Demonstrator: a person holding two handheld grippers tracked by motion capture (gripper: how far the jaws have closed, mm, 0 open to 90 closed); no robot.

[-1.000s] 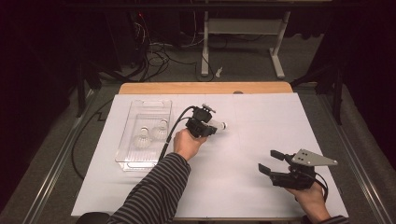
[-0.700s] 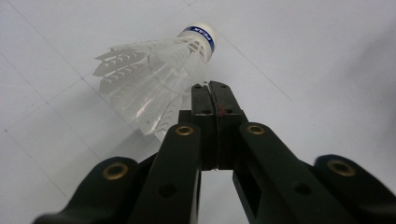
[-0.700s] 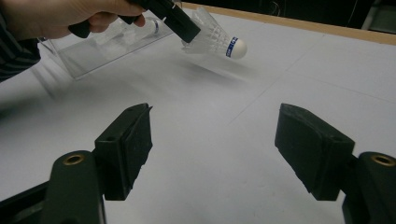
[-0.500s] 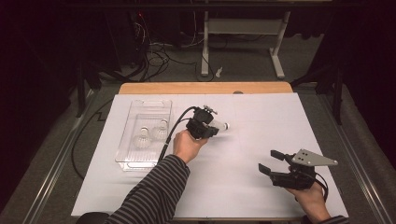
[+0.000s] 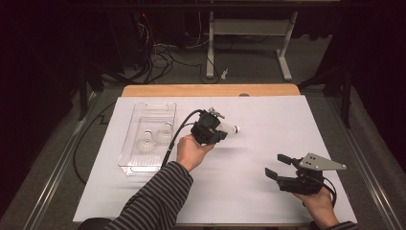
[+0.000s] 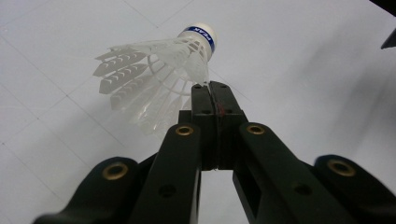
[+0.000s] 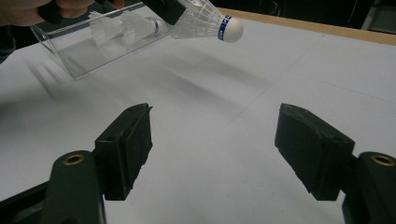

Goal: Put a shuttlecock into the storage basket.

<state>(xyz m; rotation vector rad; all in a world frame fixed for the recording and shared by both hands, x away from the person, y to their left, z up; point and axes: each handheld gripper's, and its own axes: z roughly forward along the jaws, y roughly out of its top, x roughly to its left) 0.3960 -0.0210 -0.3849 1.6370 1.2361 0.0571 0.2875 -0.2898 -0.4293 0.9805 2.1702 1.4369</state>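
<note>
Left gripper point(image 5: 216, 130): we saw it clenched on a shuttlecock point(image 6: 159, 70), mid-frame in the high view, above the white table point(image 5: 268, 124).
Right gripper point(image 5: 278, 166): released, lower right.
Tray point(image 5: 125, 158): centre-left, two shuttlecocks inside.

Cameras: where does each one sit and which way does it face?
High view: above the table's near edge, looking forward and down; striped sleeve, both hands.
Left gripper view: rides the left gripper, along shut jaws pinching the white feathered shuttlecock.
Right gripper view: rides the right gripper, open jaws facing the clear plastic tray.
All three share the shuttlecock.
</note>
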